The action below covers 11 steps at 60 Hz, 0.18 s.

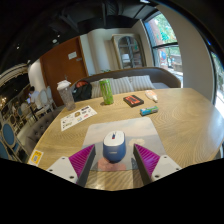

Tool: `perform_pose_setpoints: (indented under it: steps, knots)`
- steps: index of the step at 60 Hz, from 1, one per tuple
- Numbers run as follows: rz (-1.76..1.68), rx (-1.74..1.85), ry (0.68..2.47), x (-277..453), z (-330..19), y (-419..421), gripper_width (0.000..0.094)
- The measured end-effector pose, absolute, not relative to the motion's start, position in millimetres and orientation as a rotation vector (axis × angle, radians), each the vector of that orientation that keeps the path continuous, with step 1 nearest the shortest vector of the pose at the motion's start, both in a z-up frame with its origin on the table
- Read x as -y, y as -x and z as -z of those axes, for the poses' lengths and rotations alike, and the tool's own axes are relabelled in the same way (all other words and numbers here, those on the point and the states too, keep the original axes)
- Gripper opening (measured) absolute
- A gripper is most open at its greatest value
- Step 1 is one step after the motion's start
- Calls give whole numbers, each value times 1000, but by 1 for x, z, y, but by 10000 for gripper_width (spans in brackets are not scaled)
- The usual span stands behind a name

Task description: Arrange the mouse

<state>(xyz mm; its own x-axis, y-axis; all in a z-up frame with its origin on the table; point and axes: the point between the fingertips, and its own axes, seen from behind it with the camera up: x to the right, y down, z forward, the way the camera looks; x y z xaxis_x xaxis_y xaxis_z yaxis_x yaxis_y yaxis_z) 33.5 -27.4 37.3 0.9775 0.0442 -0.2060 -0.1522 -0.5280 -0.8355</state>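
A blue and white computer mouse [114,146] lies on a pale grey mouse mat [135,130] on the wooden table [185,115]. It sits between the tips of my fingers, with a gap on each side. My gripper [114,157] is open, its magenta pads [82,157] standing left and right of the mouse. Nothing is held.
Beyond the mat stand a green bottle [106,91], a dark red box [133,100], a small teal item [148,111], a yellow note [151,96], a white cup [65,93] and papers [76,118]. A sofa [125,82] and chairs [12,135] border the table.
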Motion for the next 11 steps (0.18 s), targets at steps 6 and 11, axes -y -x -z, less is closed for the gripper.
perform_pose_setpoints:
  steps: [6,11]
  knots:
    - [-219,-98,2117,68,-44,-58,854]
    - [-194,-92,2110,103,-45,-77,838]
